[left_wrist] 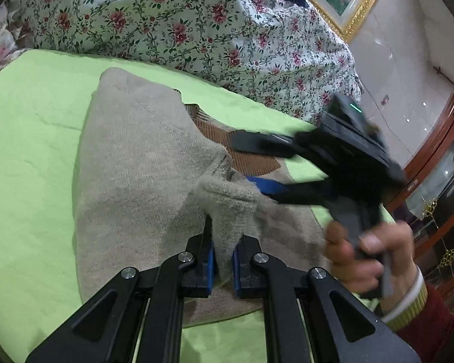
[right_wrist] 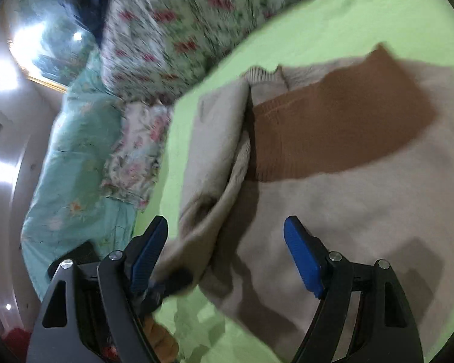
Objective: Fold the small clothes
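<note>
Blue pads of my left hand-held gripper (left_wrist: pixel 224 260) pinch a raised fold of the beige knit sweater (left_wrist: pixel 142 163), lifting its edge off the green bed sheet (left_wrist: pixel 30 127). At two o'clock from that pinch, my right hand-held gripper (right_wrist: pixel 227 260) hangs with jaws wide and nothing between them, over the sweater's body. A brown ribbed patch (right_wrist: pixel 342 127) lies at twelve o'clock from it. Beyond the sheet, at eleven o'clock, a floral quilt (left_wrist: pixel 172 18) is heaped.
</note>
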The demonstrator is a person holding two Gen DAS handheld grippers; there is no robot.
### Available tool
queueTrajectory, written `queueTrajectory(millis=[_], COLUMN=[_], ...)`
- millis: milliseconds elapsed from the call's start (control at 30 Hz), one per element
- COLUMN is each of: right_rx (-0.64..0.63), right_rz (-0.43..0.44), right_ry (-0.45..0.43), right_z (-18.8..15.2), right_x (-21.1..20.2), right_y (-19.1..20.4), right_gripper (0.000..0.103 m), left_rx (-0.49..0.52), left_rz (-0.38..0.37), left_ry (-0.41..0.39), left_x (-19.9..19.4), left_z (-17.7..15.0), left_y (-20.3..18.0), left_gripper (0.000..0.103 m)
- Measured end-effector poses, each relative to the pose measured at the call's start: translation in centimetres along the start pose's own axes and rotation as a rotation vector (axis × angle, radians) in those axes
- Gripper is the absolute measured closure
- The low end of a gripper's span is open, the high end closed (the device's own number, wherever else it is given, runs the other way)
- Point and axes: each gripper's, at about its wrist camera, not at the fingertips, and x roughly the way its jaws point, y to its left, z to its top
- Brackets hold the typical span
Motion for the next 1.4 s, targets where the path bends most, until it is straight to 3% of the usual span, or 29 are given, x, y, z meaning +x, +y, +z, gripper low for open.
queueTrajectory(millis=[67,100,133,233,333,467,667,867,1067,1267,1400], right_rx=[-0.005,0.001,0.014,0.035,-0.040,-0.140,-0.125,-0.036,-0.090,-0.068,-0.022], right_rz=[0.016,0.014,0.003,0.011,0.008,-0.027,-0.166,-0.296,-0.341,-0.414,-0.408], right_ry=[0.038,0.054,0.072,0.073,0.011,-0.113,-0.201,-0.161,-0.186,-0.161,-0.186], right_z=[1.9,2.6,3.8,5.7,5.8,4.6,2.4,0.7,0.8,-0.1,-0.8], right_x=[3.1,4.3,6.1,8.4,6.7,-0.1,-7.8,-8.2,-9.3,-9.0,-10.4], right_y=[0.7,0.8,0.9,0.9,3.0,4.6,0.2,-5.9,-5.6,-7.9,-8.7], right_gripper=[0.028,0.036,0.055,0.082,0.085,0.087,0.087,0.087,0.087,0.086,0.076], left_rx=[0.000,-0.002,-0.002,-0.001,-0.007,0.036,0.103,0.085,0.080,0.092,0.065], left_rz=[-0.003,-0.002,0.001,0.016,-0.014,-0.100,-0.189,-0.193,-0.217,-0.202,-0.214], left_ry=[0.005,0.008,0.009,0.014,0.016,0.006,0.075,0.201,0.205,0.274,0.288], left_x=[-0.3,-0.3,-0.4,-0.5,-1.0,-1.4,2.8,8.2,8.8,11.1,10.1], left_z=[-0.1,0.0,0.1,0.2,0.5,0.4,-1.4,-3.5,-3.3,-4.4,-4.4], left_y=[0.4,0.5,0.6,0.7,0.1,-3.1,-8.6,-9.9,-10.7,-11.4,-10.9], left_gripper=[0.095,0.095,0.095,0.095,0.095,0.095,0.095,0.095,0.095,0.094,0.085])
